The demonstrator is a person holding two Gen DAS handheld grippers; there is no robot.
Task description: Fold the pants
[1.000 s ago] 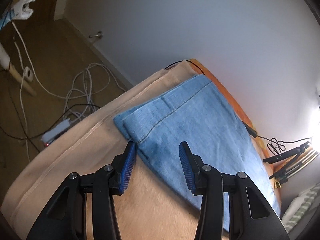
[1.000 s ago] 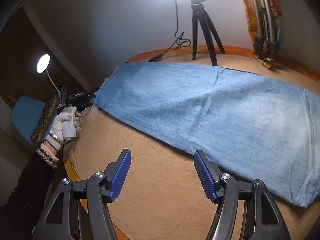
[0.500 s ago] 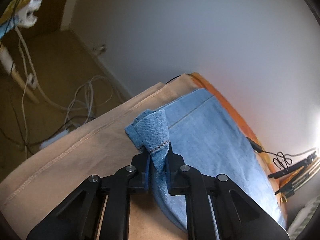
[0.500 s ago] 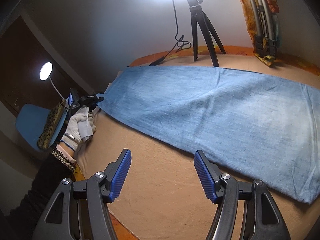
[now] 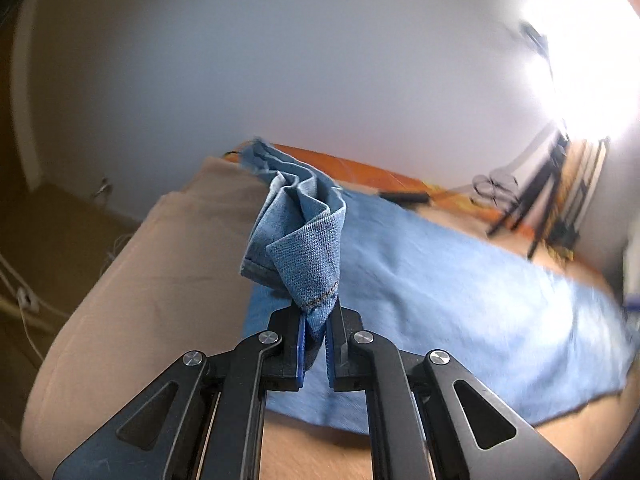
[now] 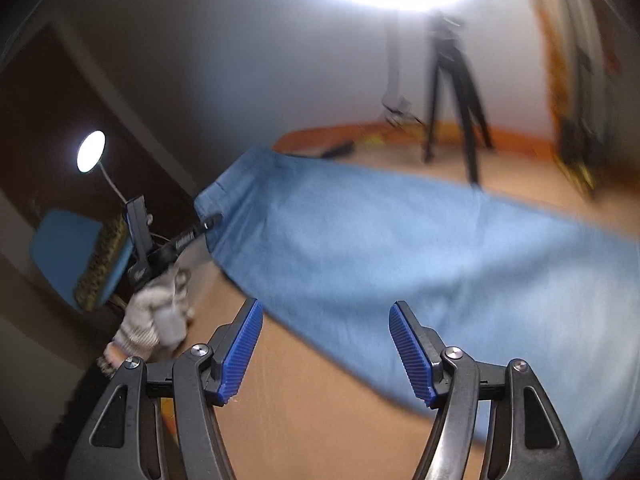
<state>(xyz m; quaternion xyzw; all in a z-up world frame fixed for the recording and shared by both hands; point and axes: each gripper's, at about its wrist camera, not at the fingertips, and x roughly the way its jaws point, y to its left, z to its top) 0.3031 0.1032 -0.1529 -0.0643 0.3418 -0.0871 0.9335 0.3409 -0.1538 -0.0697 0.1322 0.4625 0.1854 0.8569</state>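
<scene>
Light blue denim pants [image 5: 460, 292] lie stretched out on a tan blanket [image 5: 160, 280]. My left gripper [image 5: 315, 332] is shut on the hem end of the pants [image 5: 308, 248] and holds it bunched up above the blanket. In the right wrist view the pants [image 6: 400, 248] run across the bed and the left gripper [image 6: 208, 222] shows at their far left corner. My right gripper [image 6: 326, 344] is open and empty above the blanket, at the near edge of the pants.
A black tripod [image 6: 452, 92] stands at the back by the wall, under a bright light. A desk lamp [image 6: 91, 151] and a blue chair [image 6: 68, 248] stand left of the bed. Cables lie on the floor [image 5: 24, 300] left of the bed.
My left gripper closed on the hem corner of the pants and lifted it, swinging its view to the right along the leg. My right gripper stayed open and shifted over the pants' near edge.
</scene>
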